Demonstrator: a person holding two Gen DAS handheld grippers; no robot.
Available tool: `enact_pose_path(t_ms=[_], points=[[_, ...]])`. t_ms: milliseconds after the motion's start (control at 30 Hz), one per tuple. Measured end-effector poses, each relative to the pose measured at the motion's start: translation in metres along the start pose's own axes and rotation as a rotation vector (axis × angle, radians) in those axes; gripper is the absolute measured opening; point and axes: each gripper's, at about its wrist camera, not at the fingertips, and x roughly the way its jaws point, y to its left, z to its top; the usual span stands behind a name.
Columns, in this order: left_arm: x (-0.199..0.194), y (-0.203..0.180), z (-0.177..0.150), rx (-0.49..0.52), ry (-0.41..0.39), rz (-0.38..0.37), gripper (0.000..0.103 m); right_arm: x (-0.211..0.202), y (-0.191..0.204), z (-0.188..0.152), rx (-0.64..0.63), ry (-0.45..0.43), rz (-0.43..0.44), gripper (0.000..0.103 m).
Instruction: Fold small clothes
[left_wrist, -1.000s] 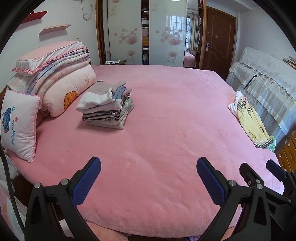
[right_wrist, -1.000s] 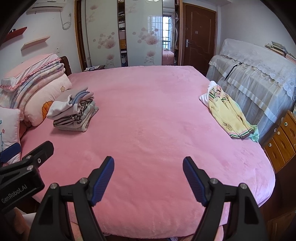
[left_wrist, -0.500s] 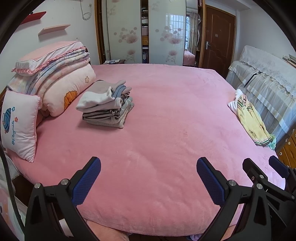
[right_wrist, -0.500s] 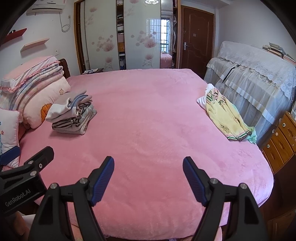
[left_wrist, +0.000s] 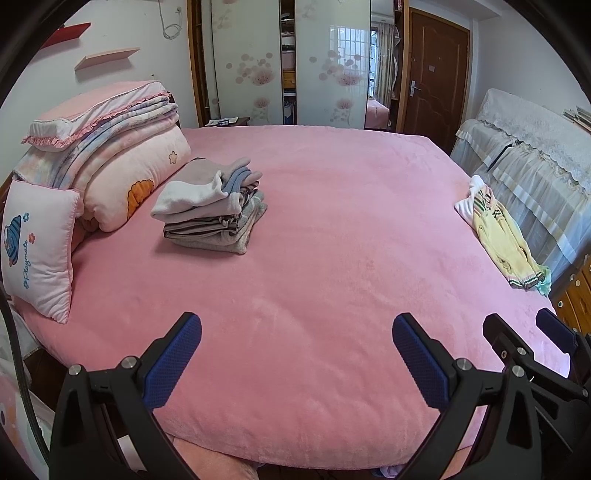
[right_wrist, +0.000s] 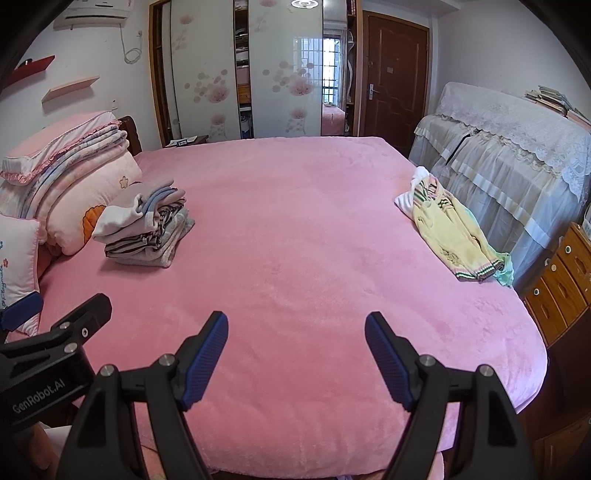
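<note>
At the far left, a folded pile of pink quilts and pillows (left_wrist: 110, 158) lies against the headboard, with a white embroidered cushion (left_wrist: 37, 247) leaning in front of it. Just right of the pile, a neat stack of folded grey, white and striped small garments (left_wrist: 212, 206) rests on the pink plush bedspread (left_wrist: 314, 240); this stack appears to be finished work. The left gripper (left_wrist: 297, 354) hangs over the near edge of the bed, its blue-padded fingers spread wide and holding nothing. The right gripper (right_wrist: 296, 354) is held beside it at the same edge, likewise spread wide and empty; each tool shows at the margin of the other's view. Toward the right edge of the bedspread lies the unfolded pale yellow knit garment with striped cuffs (right_wrist: 452, 236), partly over a white item at its far end and a mint-green piece at its near end. Its long axis runs from far-left to near-right, roughly parallel to the right bed edge. The garment lies forward and to the right of both grippers, well apart from each. The right gripper is the nearer tool. Judged from this layout, the next move is a forward-right reach, led by the right gripper, toward the striped near end. Beyond the bed edge stand a lace-covered cabinet (right_wrist: 517, 147) and a wooden drawer unit (right_wrist: 557, 280).
</note>
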Motion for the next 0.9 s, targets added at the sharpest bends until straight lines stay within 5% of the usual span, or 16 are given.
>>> enact_pose_path(t_ms=[900], points=[[0.0078, 0.0038, -0.0017, 0.012, 0.020, -0.020, 0.103, 0.0004, -0.0011, 0.0005, 0.000, -0.001, -0.001, 0.077]])
